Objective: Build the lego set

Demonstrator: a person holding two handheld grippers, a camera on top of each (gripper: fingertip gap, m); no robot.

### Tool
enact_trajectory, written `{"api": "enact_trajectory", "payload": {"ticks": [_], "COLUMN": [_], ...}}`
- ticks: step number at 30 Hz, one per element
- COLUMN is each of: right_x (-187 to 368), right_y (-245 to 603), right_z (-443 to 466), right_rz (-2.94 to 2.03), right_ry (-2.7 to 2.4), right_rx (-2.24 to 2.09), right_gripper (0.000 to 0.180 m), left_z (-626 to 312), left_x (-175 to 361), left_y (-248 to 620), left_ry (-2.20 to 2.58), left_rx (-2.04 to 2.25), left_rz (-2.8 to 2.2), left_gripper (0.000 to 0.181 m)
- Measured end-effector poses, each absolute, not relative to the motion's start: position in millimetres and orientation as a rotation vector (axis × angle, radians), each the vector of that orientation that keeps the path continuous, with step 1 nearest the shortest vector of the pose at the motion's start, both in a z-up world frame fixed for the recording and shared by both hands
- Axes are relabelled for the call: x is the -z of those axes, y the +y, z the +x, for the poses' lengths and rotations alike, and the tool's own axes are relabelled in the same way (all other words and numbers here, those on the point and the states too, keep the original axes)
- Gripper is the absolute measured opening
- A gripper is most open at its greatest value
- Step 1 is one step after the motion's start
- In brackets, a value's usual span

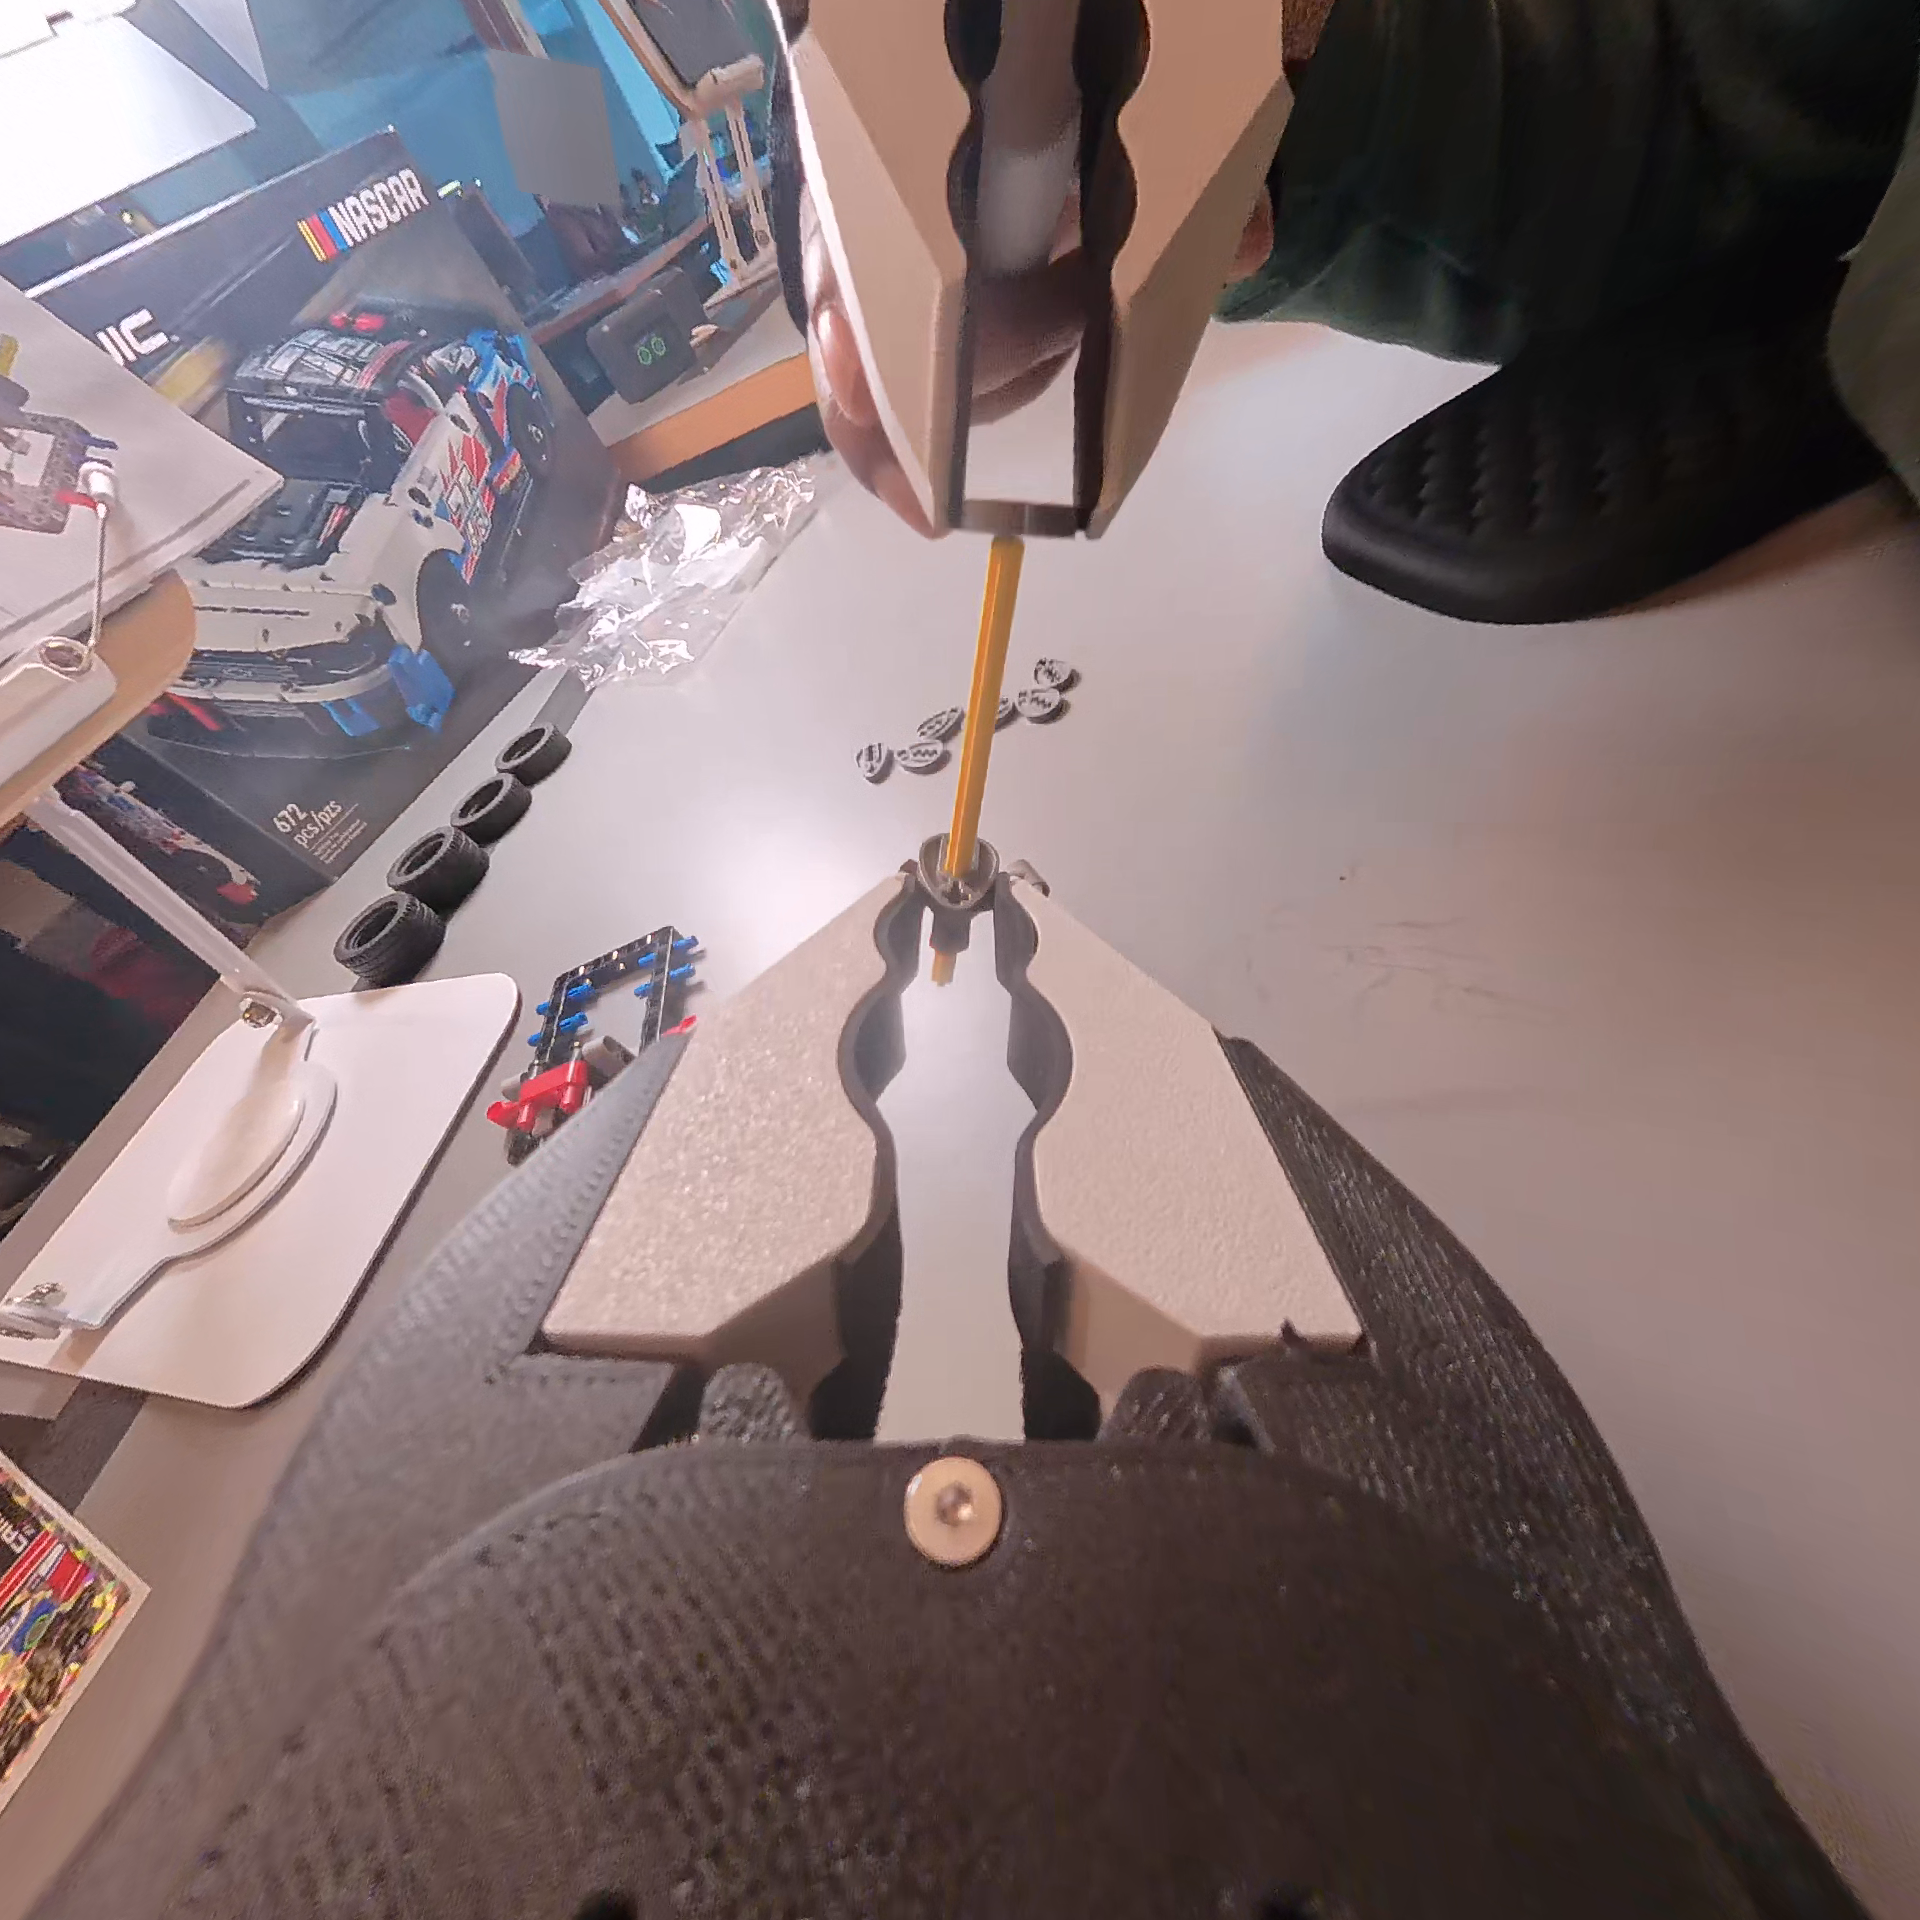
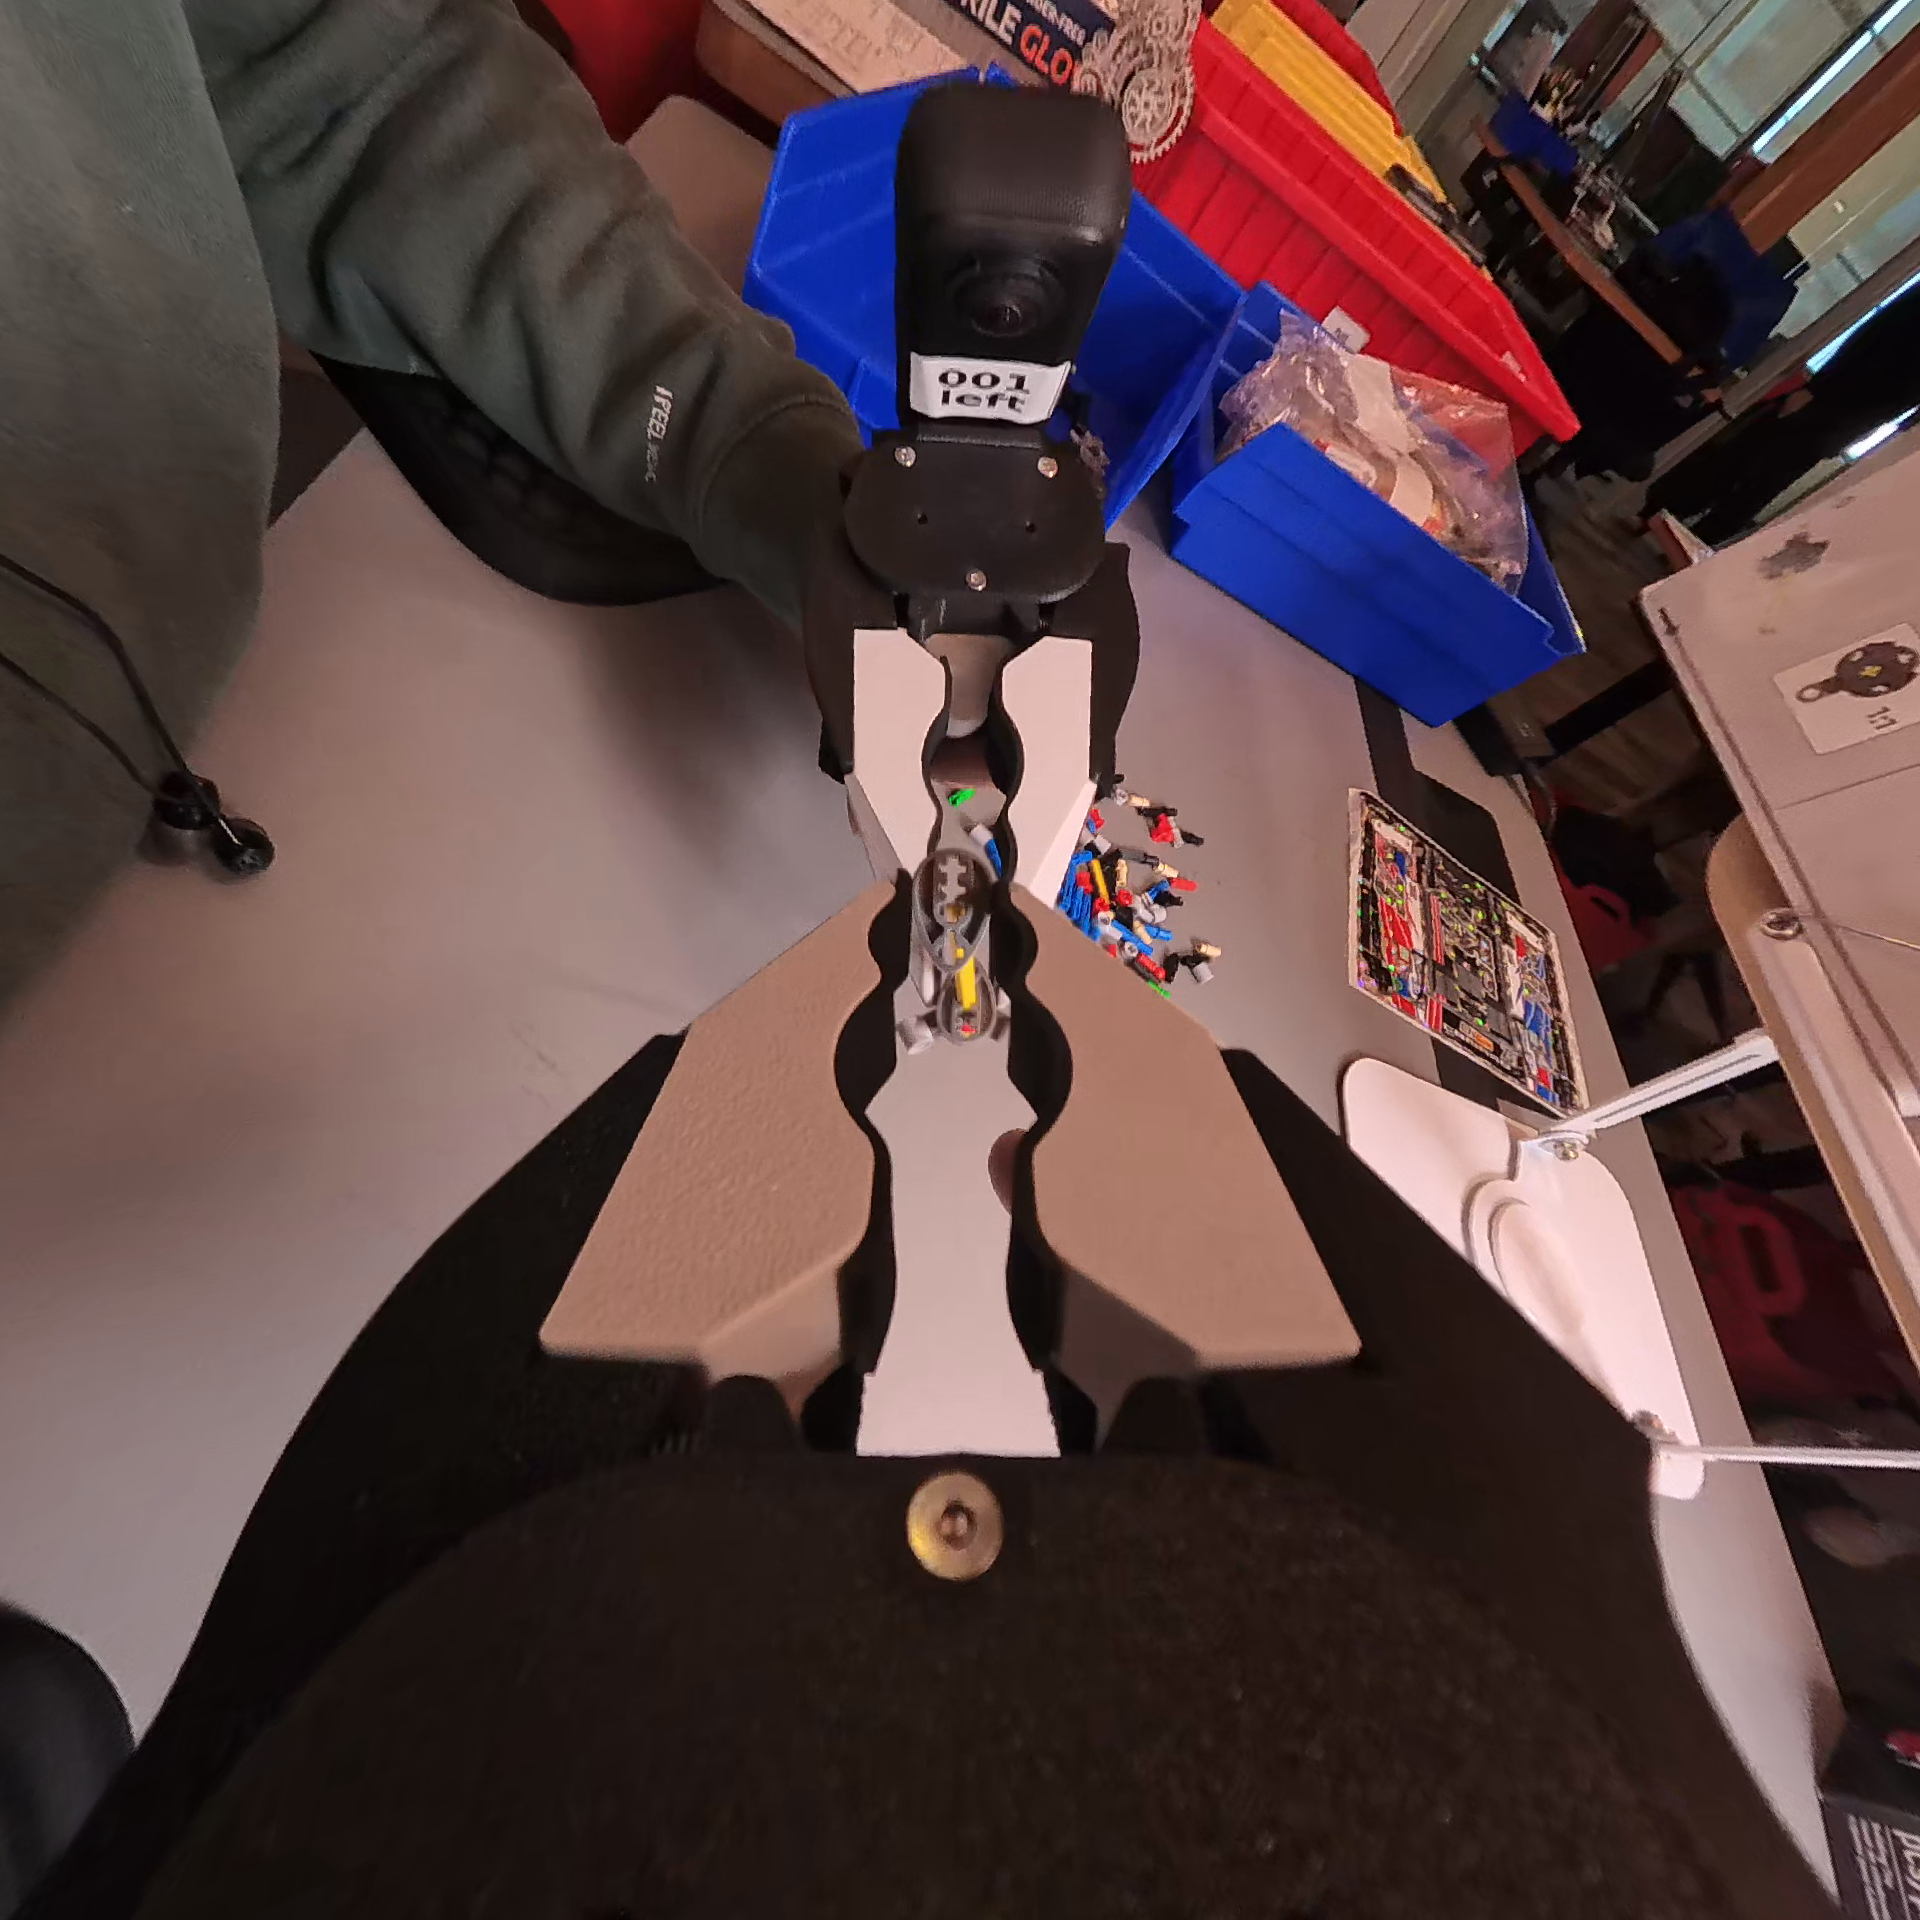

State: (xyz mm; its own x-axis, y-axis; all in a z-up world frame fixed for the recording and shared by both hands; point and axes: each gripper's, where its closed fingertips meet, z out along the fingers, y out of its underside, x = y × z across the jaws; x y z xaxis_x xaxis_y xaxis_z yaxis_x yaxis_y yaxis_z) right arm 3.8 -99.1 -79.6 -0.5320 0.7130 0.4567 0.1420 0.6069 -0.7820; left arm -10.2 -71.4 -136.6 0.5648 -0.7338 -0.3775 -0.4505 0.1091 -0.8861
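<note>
- Left wrist view: the left gripper (image 1: 951, 894), with beige wavy-edged fingers, pinches a small grey lego connector piece (image 1: 953, 871) at its tips, above the pale grey table (image 1: 1403, 935).
- A thin yellow lego axle rod (image 1: 987, 707) passes through the grey piece and runs toward 12 o'clock, where the right gripper (image 1: 1023, 520) has its jaws pressed on the rod's far end.
- At 9 o'clock on the table lies a black rectangular lego frame with blue pins and red parts (image 1: 603, 1029); four small black rubber tyres (image 1: 457, 852) line up toward 10 o'clock beside the printed car-picture set box (image 1: 343, 499).
- Small round grey discs (image 1: 966, 717) lie scattered behind the rod, and crumpled clear plastic wrap (image 1: 675, 561) sits at 11 o'clock.
- Right wrist view: a heap of small mixed-colour lego pins (image 2: 1132, 904) lies at 2 o'clock, a colourful sticker sheet (image 2: 1455, 956) at 3 o'clock, and blue plastic bins (image 2: 1351, 561) at 1 o'clock.
</note>
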Motion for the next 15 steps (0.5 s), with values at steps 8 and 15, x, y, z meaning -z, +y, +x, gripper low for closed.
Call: {"api": "enact_trajectory", "payload": {"ticks": [8, 15], "right_x": [79.1, 79.5], "right_y": [-98.3, -98.1], "right_z": [3.9, 1.7], "right_rz": [-0.677, -0.679], "right_ry": [-2.018, -2.002], "right_rx": [-0.893, -0.909], "right_gripper": [0.012, 0.013], "left_z": [-9.8, -10.4], "left_x": [135.8, 136.4], "left_y": [-72.3, -73.4], "left_ry": [1.047, 1.042], "left_rx": [0.291, 0.317], "left_rz": [-1.523, -1.546], "left_gripper": [0.012, 0.012]}}
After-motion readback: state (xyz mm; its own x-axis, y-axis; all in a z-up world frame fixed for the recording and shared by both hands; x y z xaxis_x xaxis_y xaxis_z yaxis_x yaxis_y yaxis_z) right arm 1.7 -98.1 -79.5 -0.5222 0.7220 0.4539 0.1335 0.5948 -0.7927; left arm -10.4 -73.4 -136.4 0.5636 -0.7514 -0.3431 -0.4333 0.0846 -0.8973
